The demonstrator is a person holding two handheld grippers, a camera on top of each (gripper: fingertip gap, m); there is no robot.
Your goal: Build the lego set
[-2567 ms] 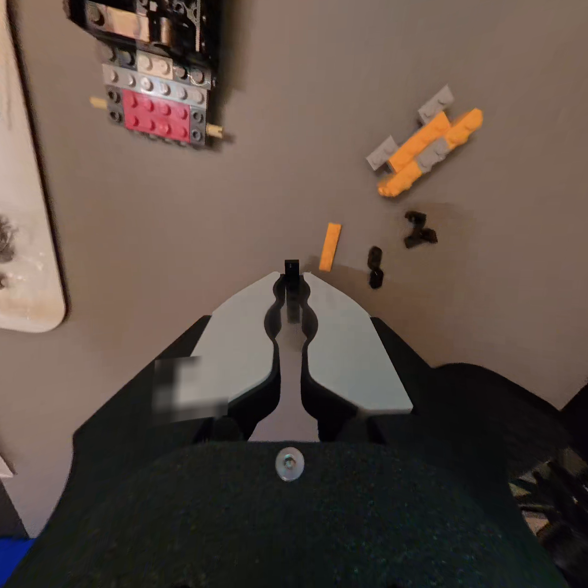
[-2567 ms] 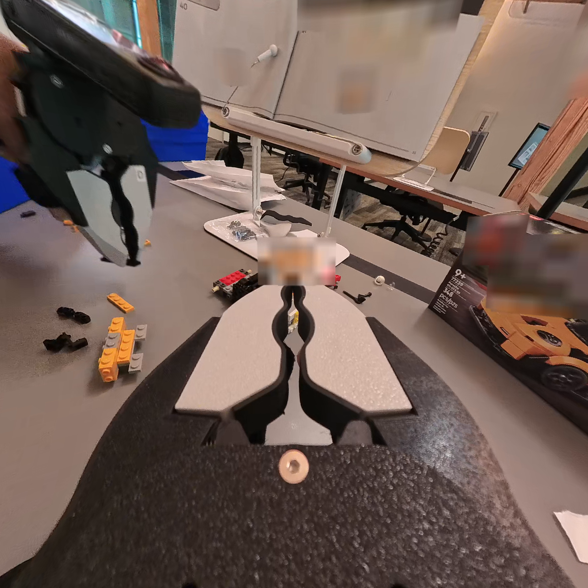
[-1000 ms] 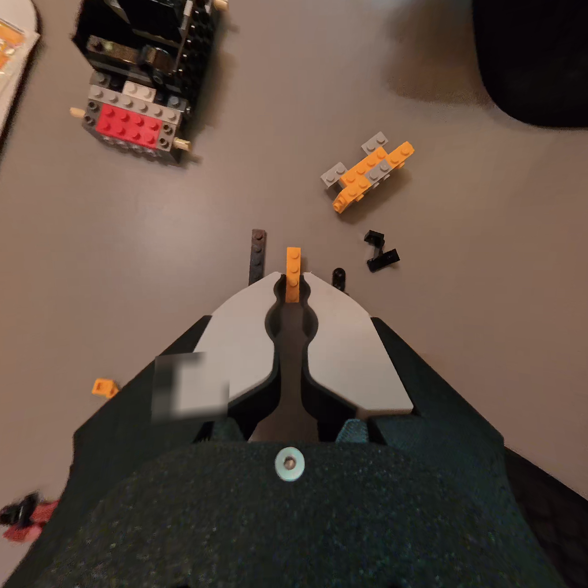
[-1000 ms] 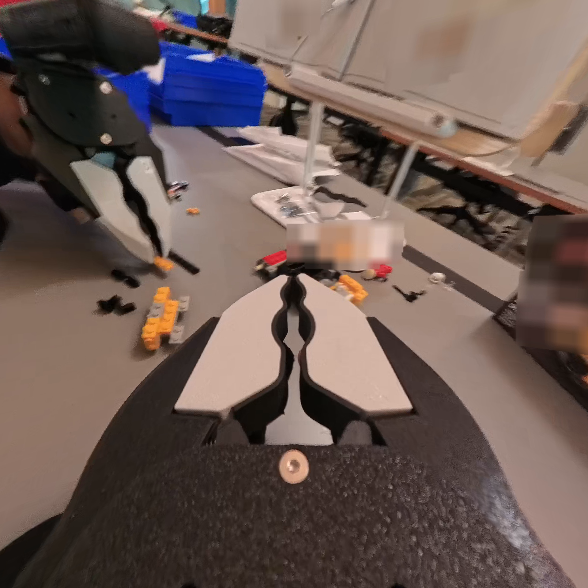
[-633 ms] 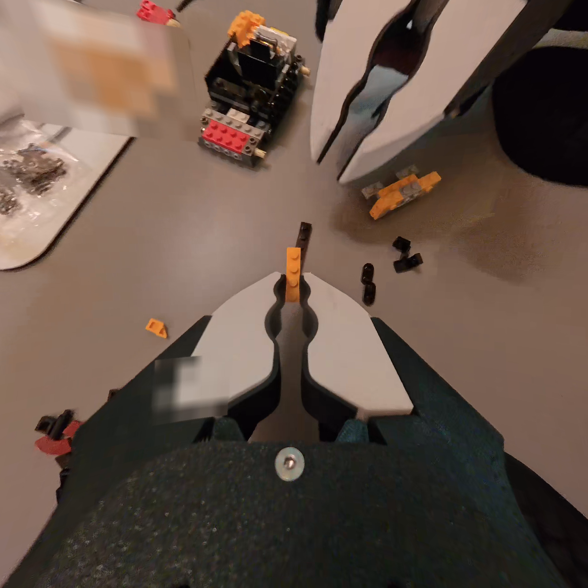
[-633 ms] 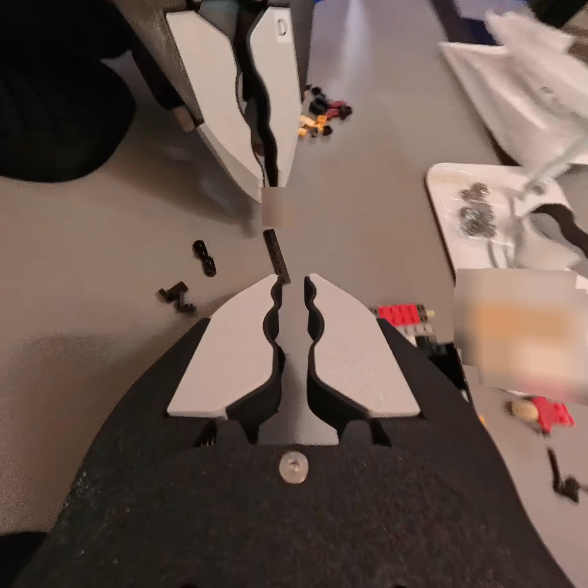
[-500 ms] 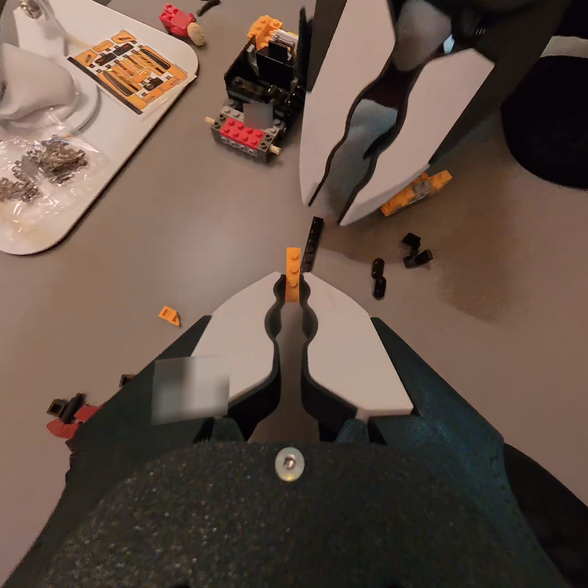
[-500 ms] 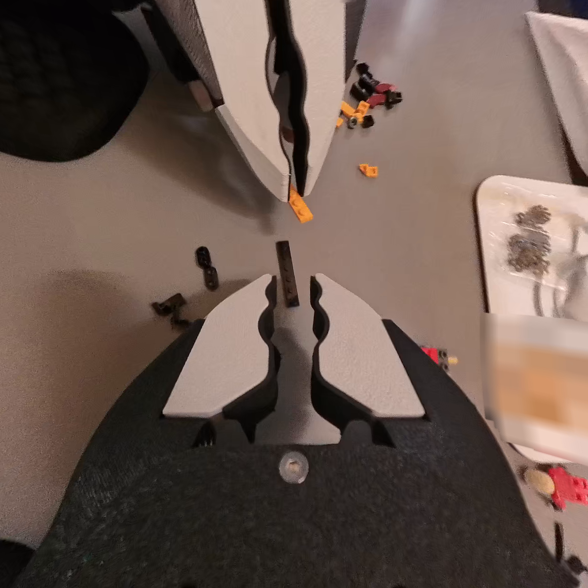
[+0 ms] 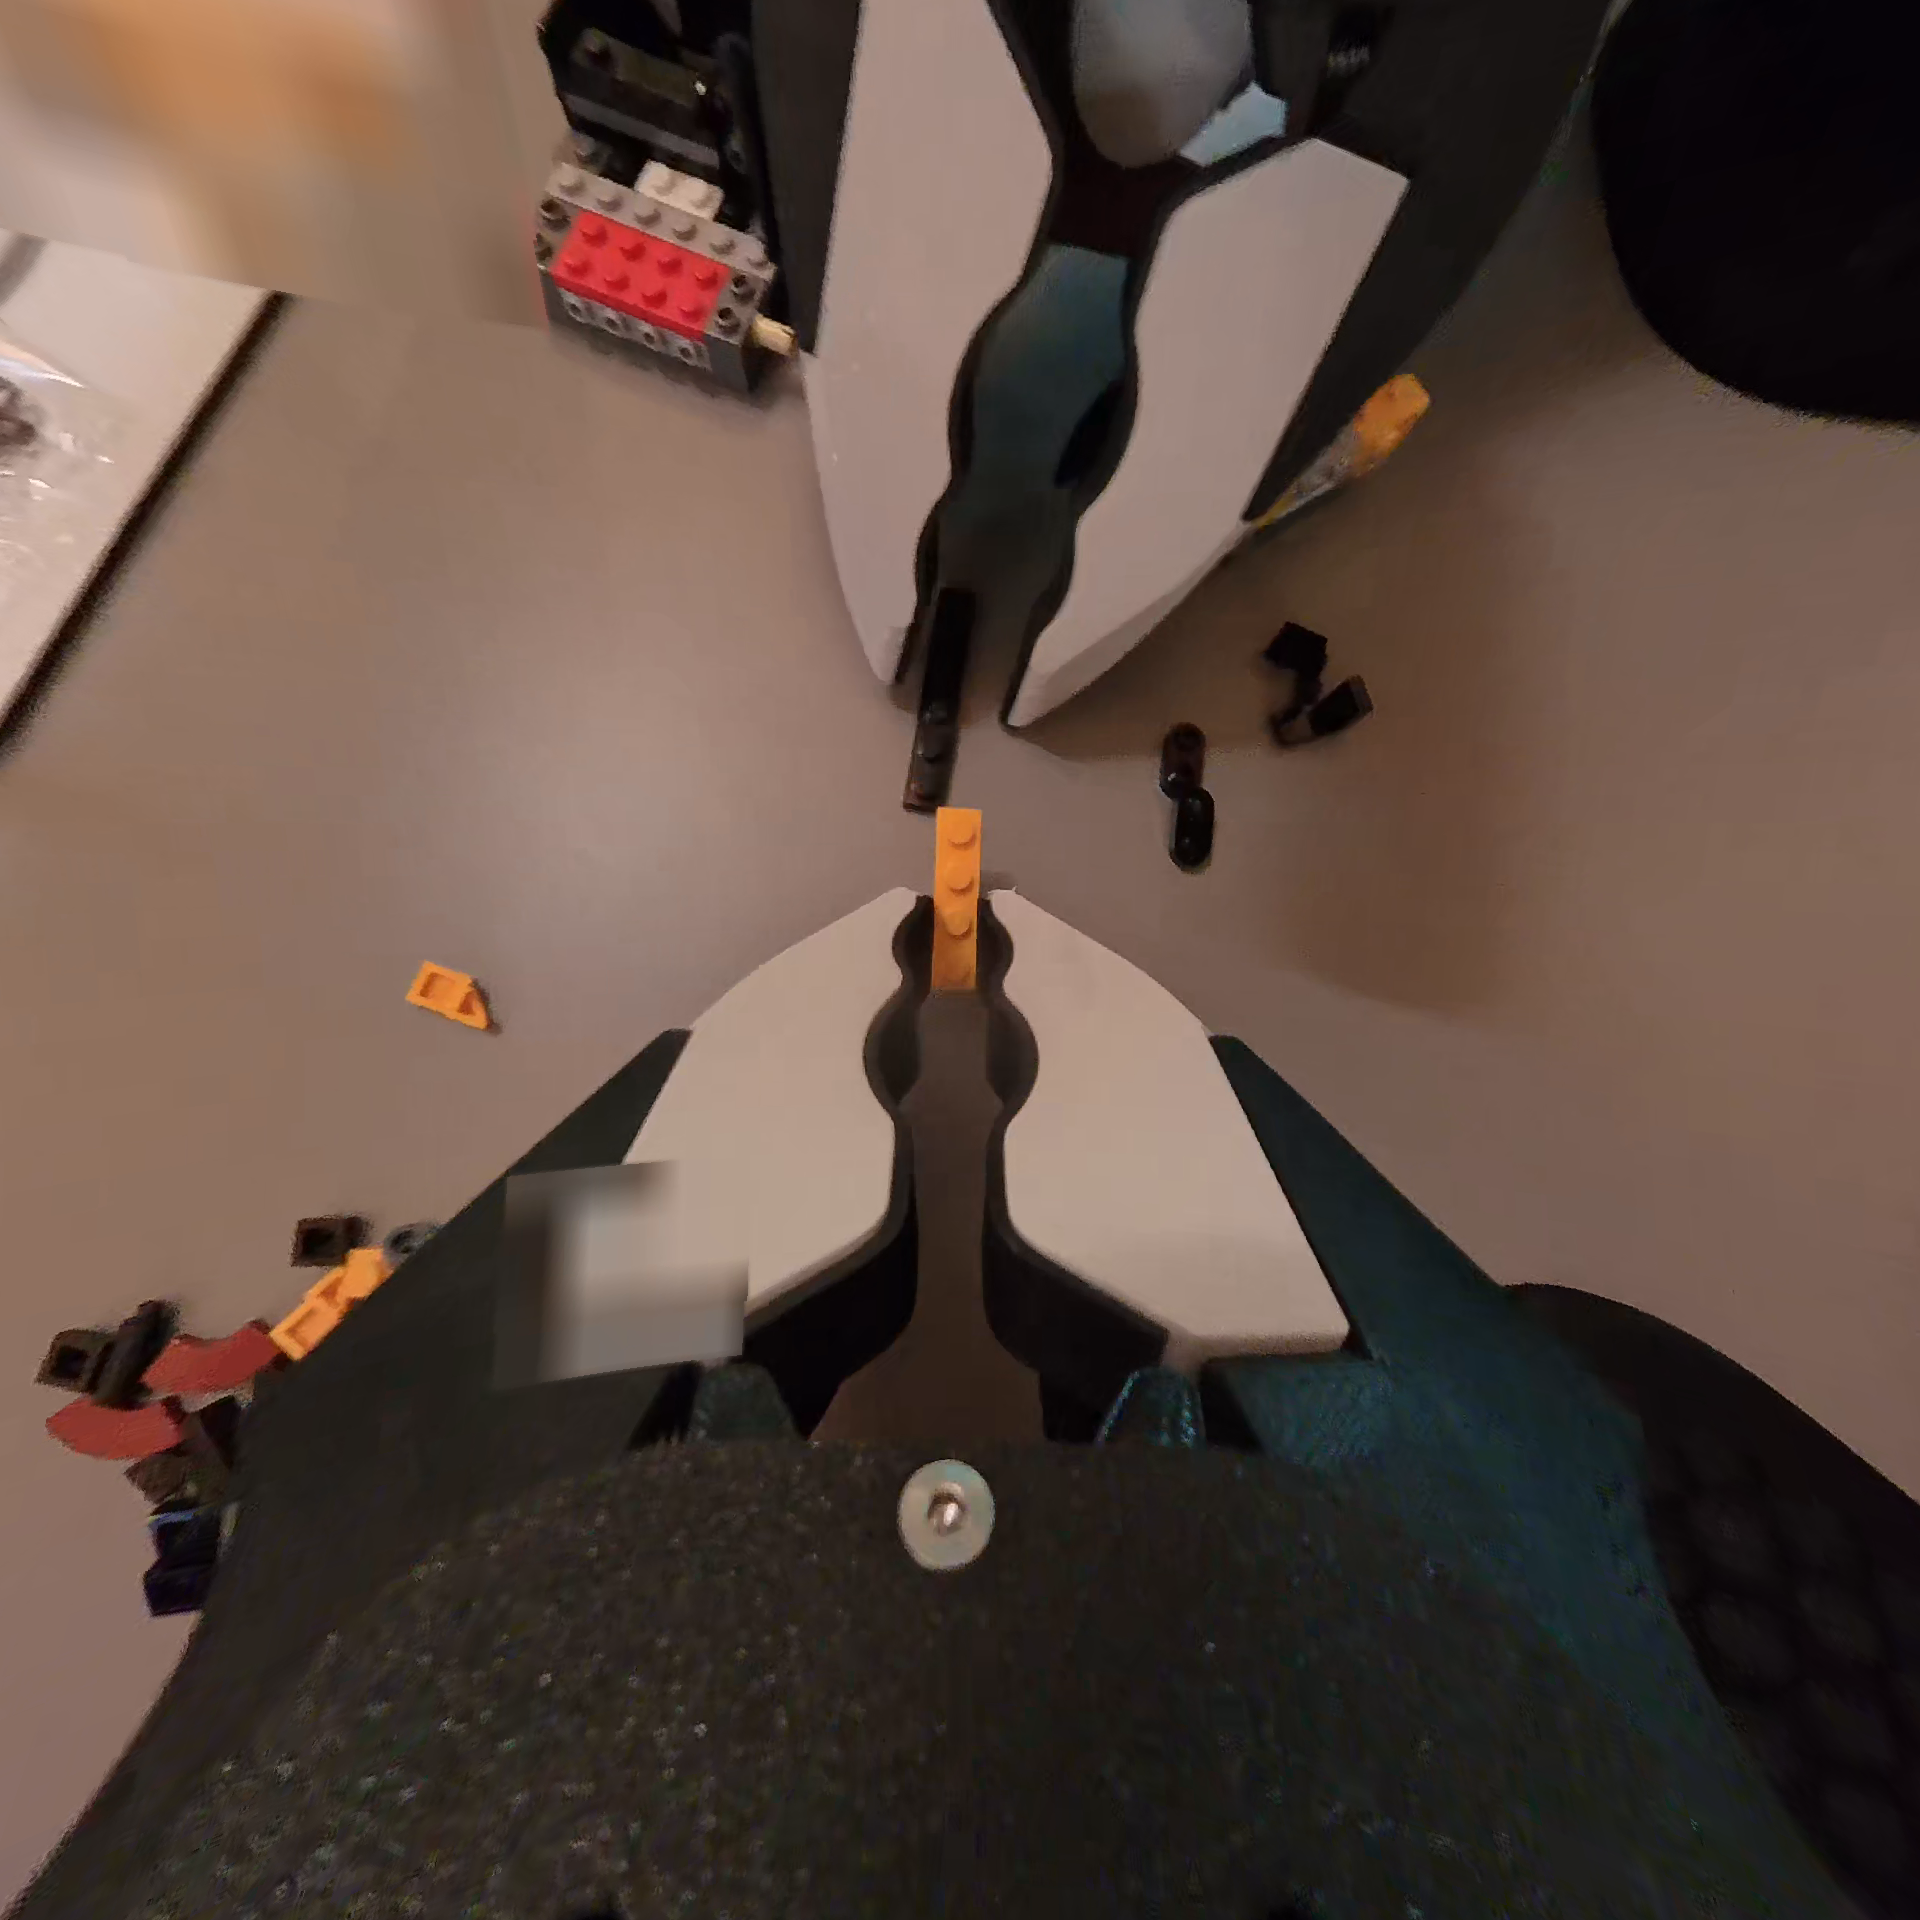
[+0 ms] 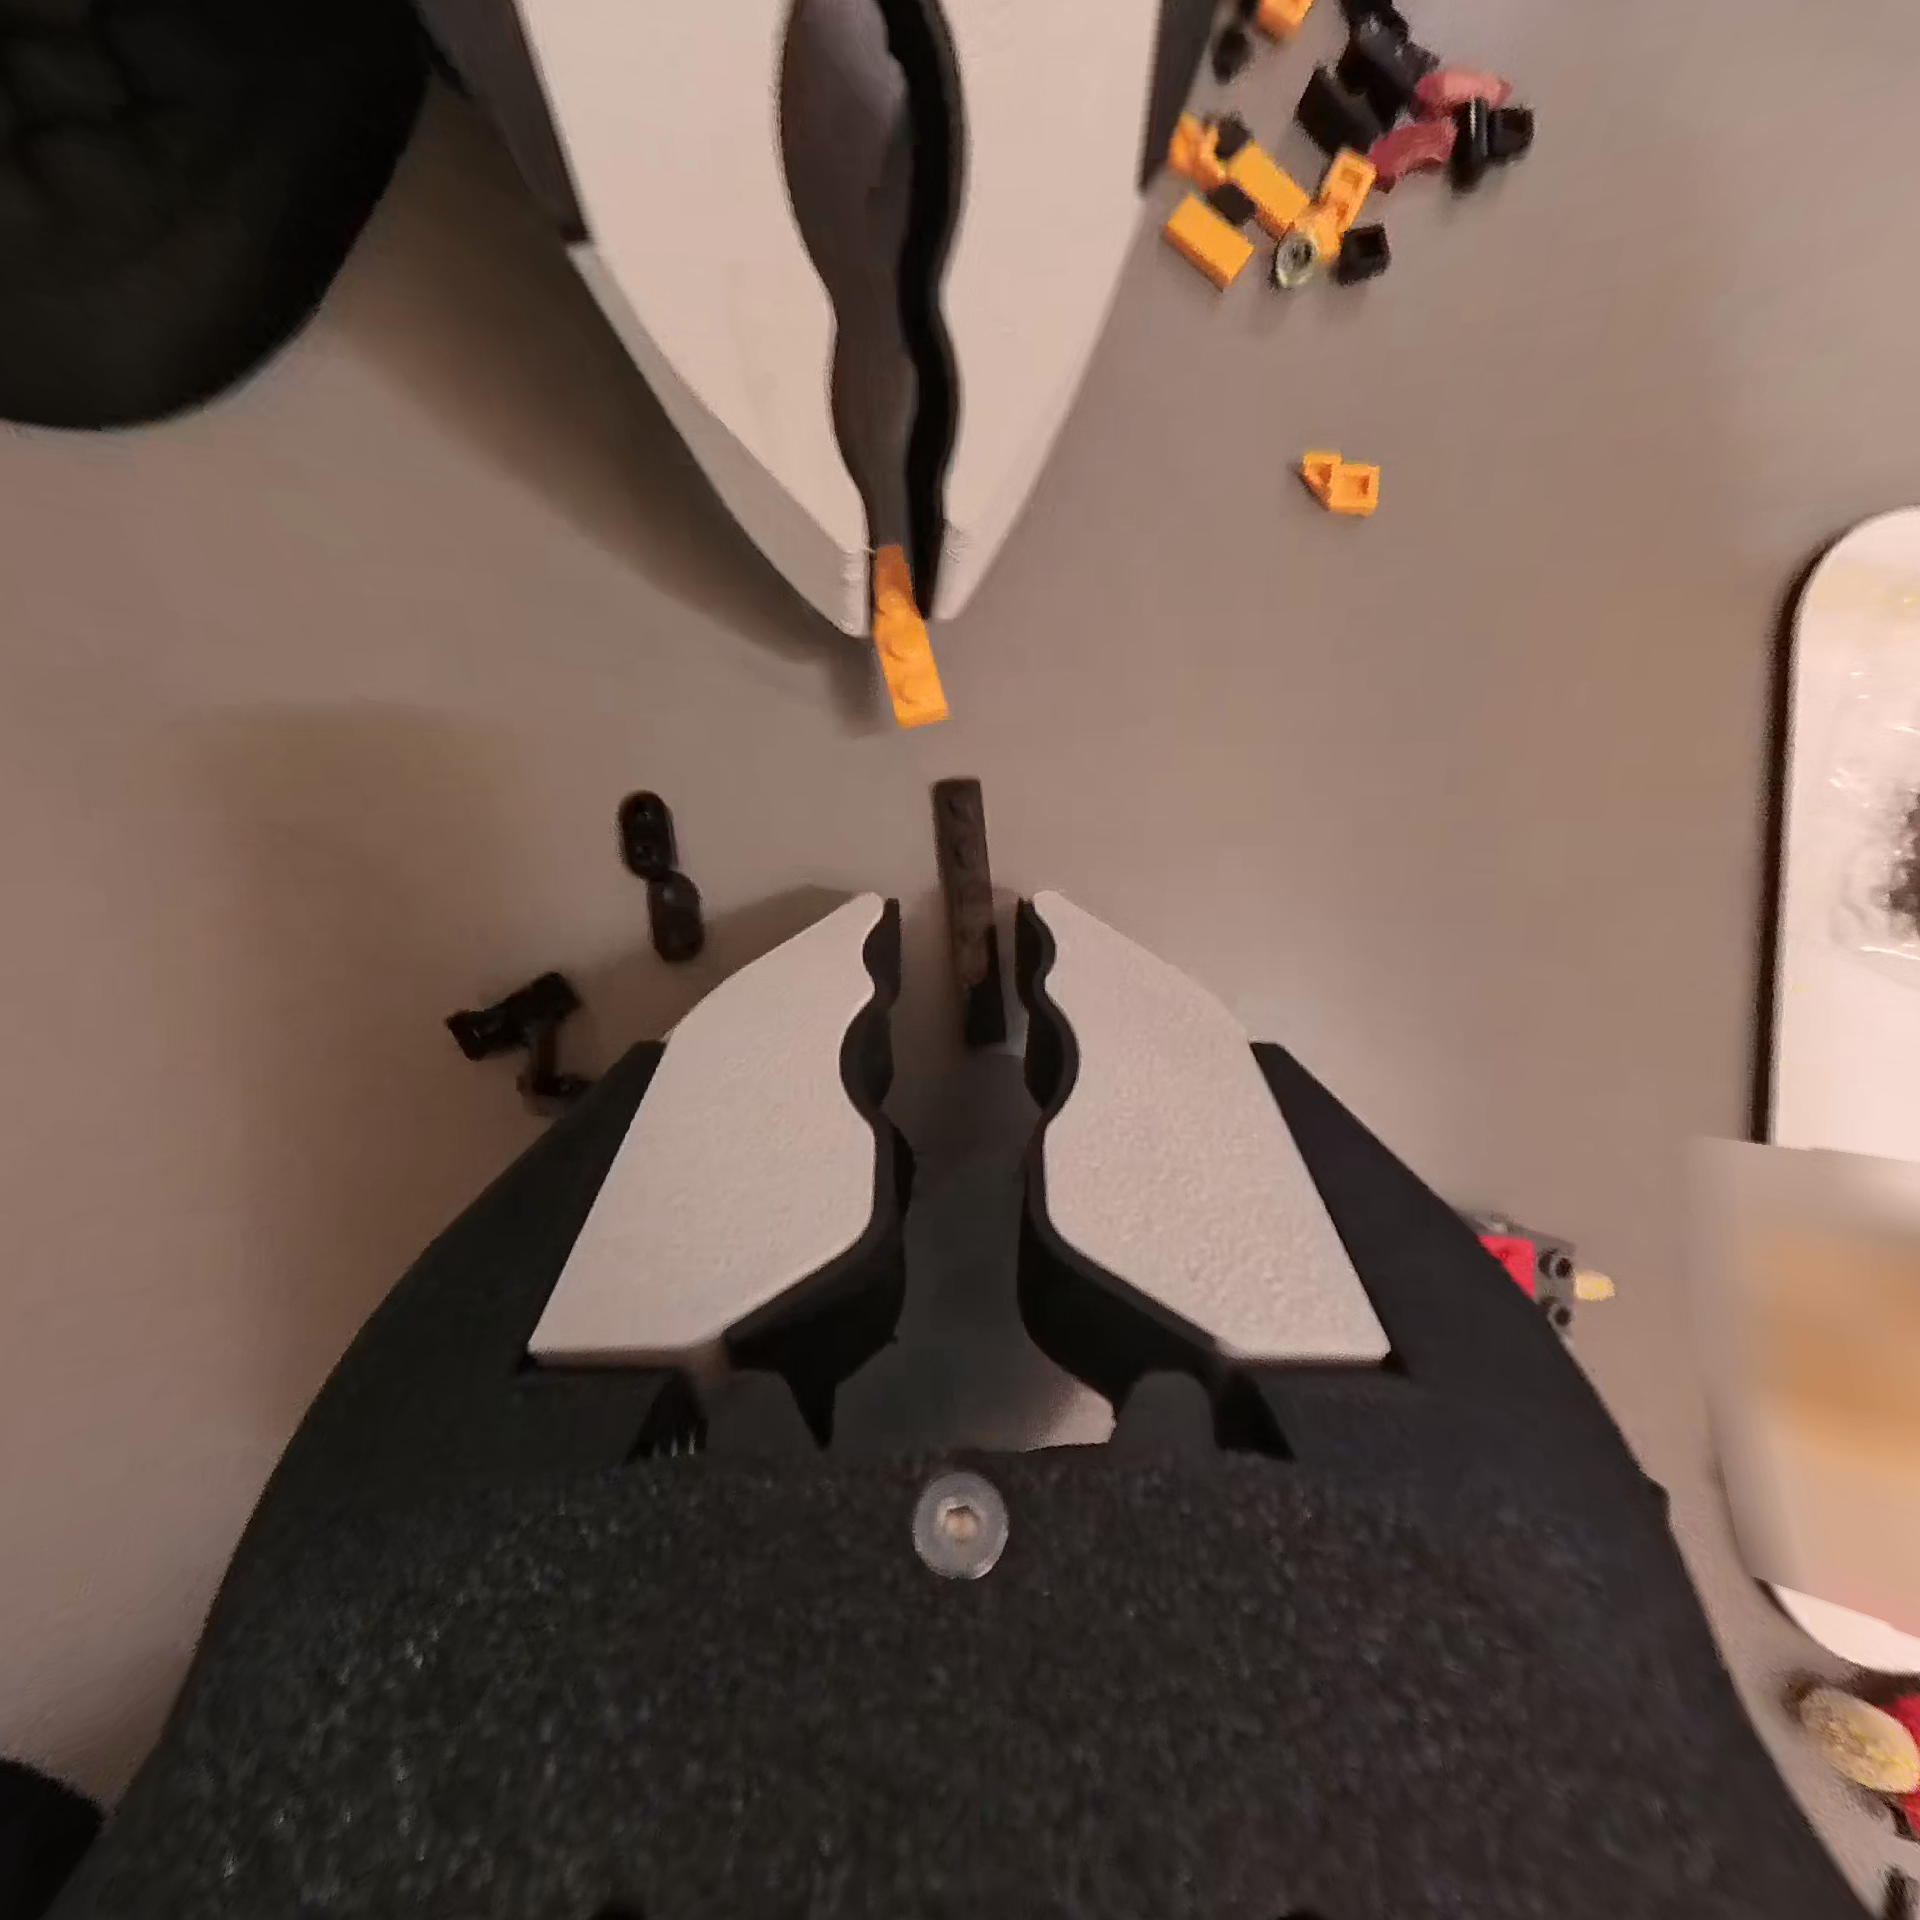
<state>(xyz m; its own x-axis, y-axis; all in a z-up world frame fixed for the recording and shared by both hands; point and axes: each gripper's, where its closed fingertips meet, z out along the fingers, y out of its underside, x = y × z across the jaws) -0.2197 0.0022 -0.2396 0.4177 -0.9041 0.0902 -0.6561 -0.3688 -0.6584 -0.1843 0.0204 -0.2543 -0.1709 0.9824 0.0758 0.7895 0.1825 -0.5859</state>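
Orange plate (image 9: 956,896), narrow and studded, is clamped between the tips of the left gripper (image 9: 954,900), sticking out forward above the grey table (image 9: 520,644). Just beyond the plate's free end lies a black strip (image 9: 935,717) flat on the table, and that strip is the landmark for the rest. The right gripper (image 10: 954,906) comes at the strip from the opposite side with its jaws apart, one finger on each side of the strip's far end; the strip sits closer to one finger, though whether it touches is hard to tell through the blur. In the right wrist view the orange plate (image 10: 906,665) hangs just past the strip's (image 10: 966,883) near end, not touching it. Beside the strip, to one side, are two small black links (image 9: 1187,795) and, a little farther, a pair of black clips (image 9: 1311,684). On the other side a lone orange wedge (image 9: 449,995) lies well apart. Beyond the strip, behind the right gripper's finger, stands the partly built car body (image 9: 655,260) with a red block on top. A loose heap (image 10: 1340,156) of orange, black and dark red parts lies far off past the wedge. A white tray (image 10: 1829,831) edges the table farther still.
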